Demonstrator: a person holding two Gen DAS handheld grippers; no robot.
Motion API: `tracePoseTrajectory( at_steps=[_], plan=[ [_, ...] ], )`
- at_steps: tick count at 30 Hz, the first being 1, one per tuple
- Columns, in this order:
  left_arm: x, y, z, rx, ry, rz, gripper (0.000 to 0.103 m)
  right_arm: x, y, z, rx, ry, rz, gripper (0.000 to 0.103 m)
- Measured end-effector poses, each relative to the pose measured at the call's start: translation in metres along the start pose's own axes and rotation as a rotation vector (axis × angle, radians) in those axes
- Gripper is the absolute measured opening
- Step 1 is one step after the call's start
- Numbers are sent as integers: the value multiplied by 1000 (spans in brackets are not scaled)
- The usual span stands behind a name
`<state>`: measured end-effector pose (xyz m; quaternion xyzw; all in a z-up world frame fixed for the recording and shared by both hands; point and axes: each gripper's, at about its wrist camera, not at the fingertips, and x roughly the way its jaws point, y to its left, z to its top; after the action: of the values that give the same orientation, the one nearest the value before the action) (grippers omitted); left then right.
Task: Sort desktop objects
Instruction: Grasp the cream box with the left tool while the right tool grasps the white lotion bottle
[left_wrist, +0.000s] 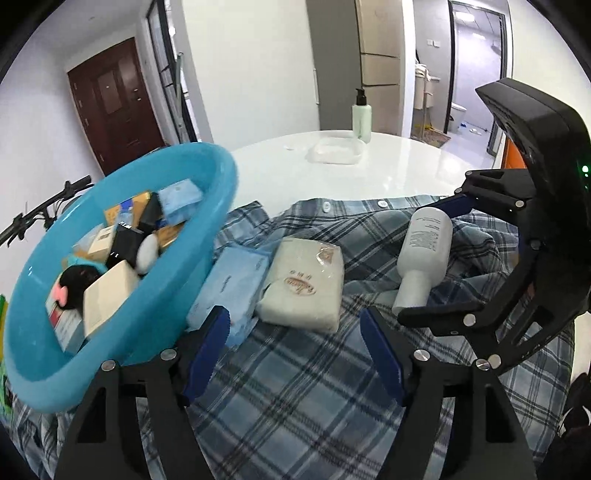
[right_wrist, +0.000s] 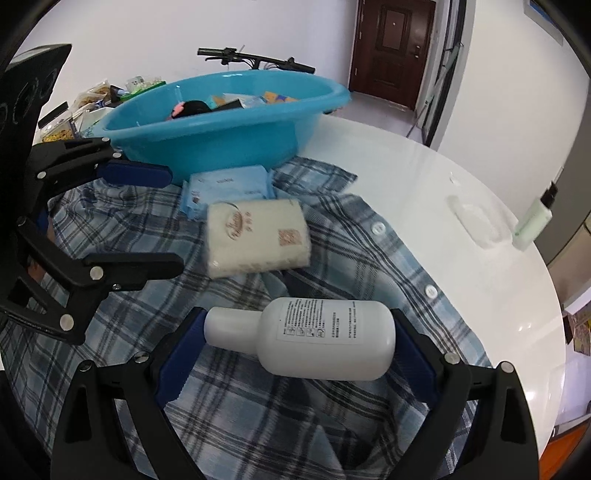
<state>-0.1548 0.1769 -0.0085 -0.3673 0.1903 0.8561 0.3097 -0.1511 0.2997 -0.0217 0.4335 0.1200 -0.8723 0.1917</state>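
A white bottle (right_wrist: 317, 338) lies on its side on a plaid shirt (right_wrist: 258, 406), between the open fingers of my right gripper (right_wrist: 295, 343). The bottle also shows in the left wrist view (left_wrist: 424, 254), with the right gripper (left_wrist: 436, 258) around it. My left gripper (left_wrist: 293, 332) is open and empty above the shirt (left_wrist: 295, 387), in front of a white tissue pack (left_wrist: 303, 284) and a blue tissue pack (left_wrist: 232, 284). A blue basin (left_wrist: 37, 332) holding several small boxes and items sits at left. The basin (right_wrist: 229, 136) and both packs show in the right wrist view.
A green pump bottle (left_wrist: 361, 116) and a clear plastic tray (left_wrist: 336, 149) stand at the far side of the white round table (left_wrist: 406, 166). Snack bags (right_wrist: 88, 99) lie behind the basin. A bicycle handlebar (right_wrist: 255, 59) is beyond the table.
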Motion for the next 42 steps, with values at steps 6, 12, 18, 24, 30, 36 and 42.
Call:
tracePoseTrajectory(
  at_steps=[6,12,18,24,30,36,42],
  plan=[
    [21,-14,9,62,32,-16,75,2,-4,-7,5,5,15,94],
    [42,-9,12,47,70,16,75,2,-6,-8,7,4,26,94],
    [50,-3,13,31,93,21,44,5,-5,-9,18,6,28,94],
    [34,-2,5,5,93,7,35,-1,1,-8,7,0,25,94],
    [1,3,-13,-25,87,28,35,-14,12,-5,2,-26,29,94],
    [-32,11,-40,-97,87,83,35,-21,38,-1,-10,-56,55,94],
    [-68,24,-59,-185,34,146,35,-27,72,6,-37,-83,74,94]
  ],
)
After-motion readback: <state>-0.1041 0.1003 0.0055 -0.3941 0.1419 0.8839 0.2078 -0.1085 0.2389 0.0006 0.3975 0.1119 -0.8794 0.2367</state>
